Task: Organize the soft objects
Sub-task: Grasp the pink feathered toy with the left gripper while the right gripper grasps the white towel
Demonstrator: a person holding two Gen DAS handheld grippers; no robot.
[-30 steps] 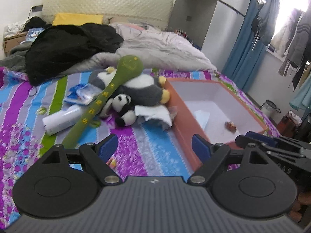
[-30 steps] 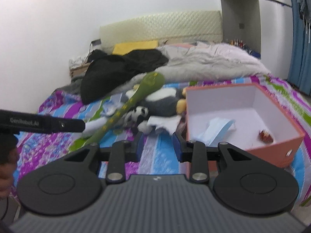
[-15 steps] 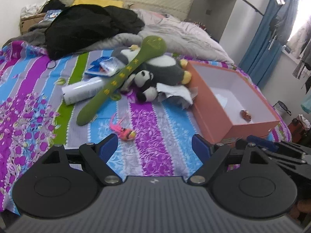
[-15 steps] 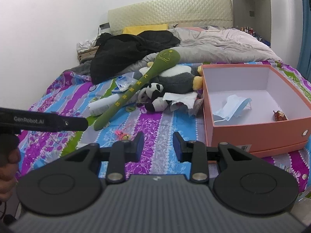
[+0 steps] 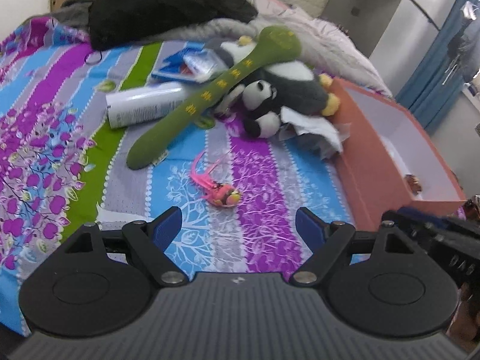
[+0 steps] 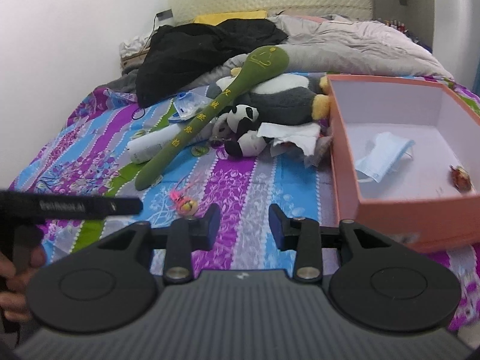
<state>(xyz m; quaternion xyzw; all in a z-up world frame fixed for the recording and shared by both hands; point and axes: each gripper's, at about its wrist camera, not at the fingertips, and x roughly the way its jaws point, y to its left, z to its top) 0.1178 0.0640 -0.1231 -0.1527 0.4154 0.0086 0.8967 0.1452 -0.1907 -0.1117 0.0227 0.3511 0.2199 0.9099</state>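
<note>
Left tongs point(image 5: 238, 225) gape empty; right tongs point(image 6: 243, 225), just widening, hold nothing. Pink toy point(image 5: 220, 193), perhaps feathered, lies at twelve o'clock: descend straight, clamp its body, not bedsheet point(image 5: 264, 174).

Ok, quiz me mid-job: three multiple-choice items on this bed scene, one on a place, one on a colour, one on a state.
1. Where is the face mask?
A. inside the box
B. under the panda
C. on the black coat

2. What colour is the long plush stick?
A. pink
B. green
C. white

3. How do the left tongs stand?
A. shut on the pink toy
B. shut, empty
C. open, empty

Key: 1 A, the mask lies on the box's white floor. 2 B, it is green with yellow characters. 3 C, the blue pads stand wide apart, the toy beyond them.
</note>
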